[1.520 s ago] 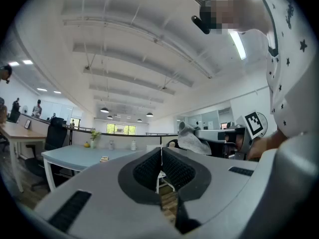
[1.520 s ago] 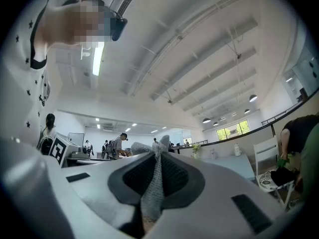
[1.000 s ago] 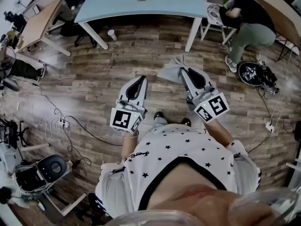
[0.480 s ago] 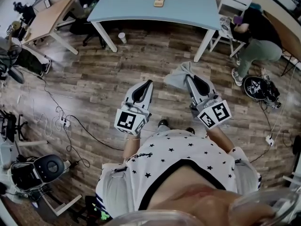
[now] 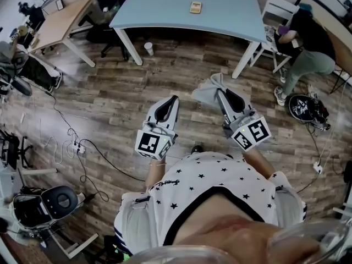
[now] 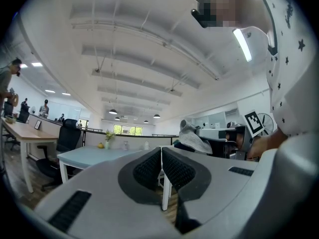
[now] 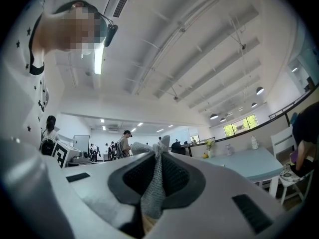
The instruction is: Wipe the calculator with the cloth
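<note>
There are two grippers, the left gripper (image 5: 174, 99) and the right gripper (image 5: 219, 91). There is one cloth (image 5: 206, 92), one calculator (image 5: 196, 7) and one blue table (image 5: 159, 10). There is one wood desk (image 5: 60, 18), one white chair (image 5: 281, 9) and one cup (image 5: 148, 48) on the floor. One person (image 5: 308, 43) sits by the chair, and one more person in a star shirt (image 5: 214, 186) holds the grippers.

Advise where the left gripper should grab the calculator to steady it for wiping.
Probably its two opposite side edges, from straight above: the calculator lies flat on the blue table, well in from the near rim, so nothing sticks out to pinch sideways. Stay near one end, leaving the face for the cloth. The left gripper is shut, so open first.
</note>
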Demonstrator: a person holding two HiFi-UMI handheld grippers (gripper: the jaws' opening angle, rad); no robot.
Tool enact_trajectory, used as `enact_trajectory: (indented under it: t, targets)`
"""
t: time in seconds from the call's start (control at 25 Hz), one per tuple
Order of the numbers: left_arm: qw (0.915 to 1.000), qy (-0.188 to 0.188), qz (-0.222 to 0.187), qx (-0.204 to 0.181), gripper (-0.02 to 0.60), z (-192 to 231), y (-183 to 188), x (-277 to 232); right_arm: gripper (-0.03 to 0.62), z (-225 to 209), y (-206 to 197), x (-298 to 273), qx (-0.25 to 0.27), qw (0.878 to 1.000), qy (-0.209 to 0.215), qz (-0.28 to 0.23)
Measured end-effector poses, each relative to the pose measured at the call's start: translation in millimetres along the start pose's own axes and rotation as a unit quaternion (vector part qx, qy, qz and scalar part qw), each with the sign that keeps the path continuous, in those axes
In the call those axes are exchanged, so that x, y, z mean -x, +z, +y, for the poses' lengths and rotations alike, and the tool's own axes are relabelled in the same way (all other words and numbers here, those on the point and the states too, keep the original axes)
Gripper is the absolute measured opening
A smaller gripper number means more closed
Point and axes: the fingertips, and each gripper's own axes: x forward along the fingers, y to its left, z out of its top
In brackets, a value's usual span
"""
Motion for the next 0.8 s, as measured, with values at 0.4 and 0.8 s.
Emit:
enact_trajectory:
  t: [0.4,0.8]
  targets:
    - [0.9994,-0.030,0.004,0.018,0.031,2.6,-12.2,-17.5,0.029,-7.4,0.0,-0.6,0.003,1.000,-0.028,0.006]
    - [0.9993,-0.018,0.029,0.015,0.031,17.4,-19.4,-44.7,0.029,-50.7,-3.0,-29.9,-0.013,1.000,-0.016,-0.004]
